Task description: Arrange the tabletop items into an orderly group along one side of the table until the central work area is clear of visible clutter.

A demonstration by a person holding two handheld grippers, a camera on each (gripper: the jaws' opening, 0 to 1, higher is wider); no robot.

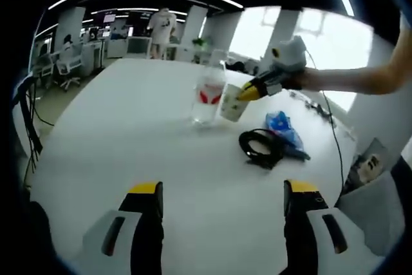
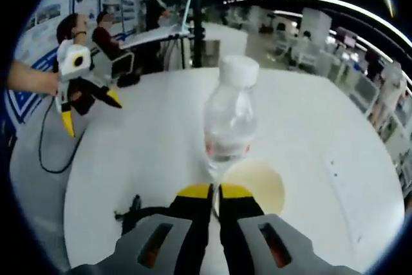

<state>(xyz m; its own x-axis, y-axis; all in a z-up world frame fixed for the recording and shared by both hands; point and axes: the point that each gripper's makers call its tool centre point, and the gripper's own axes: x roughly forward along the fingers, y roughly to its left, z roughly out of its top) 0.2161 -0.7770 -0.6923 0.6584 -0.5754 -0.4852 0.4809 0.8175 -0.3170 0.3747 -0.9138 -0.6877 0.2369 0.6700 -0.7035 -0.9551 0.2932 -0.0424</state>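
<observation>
A clear plastic bottle [image 1: 207, 98] with a red label and white cap stands upright mid-table; the right gripper view shows this bottle [image 2: 230, 117] straight ahead. Right beside it is a paper cup [image 1: 232, 102], tilted, with my right gripper [image 1: 248, 91] shut on its rim. The cup's open mouth [image 2: 257, 185] lies just past my right gripper [image 2: 214, 192], whose jaws pinch the rim. My left gripper [image 1: 222, 191] is open over bare table near the front edge, holding nothing. From the right gripper view, the left gripper [image 2: 91, 115] hangs open at the left.
A coiled black cable [image 1: 261, 146] and a crumpled blue bag [image 1: 283, 127] lie right of the cup. A booklet [image 1: 370, 162] sits off the white table [image 1: 129, 133] at the right. Office chairs [image 1: 67, 66] and a standing person [image 1: 162, 27] are far behind.
</observation>
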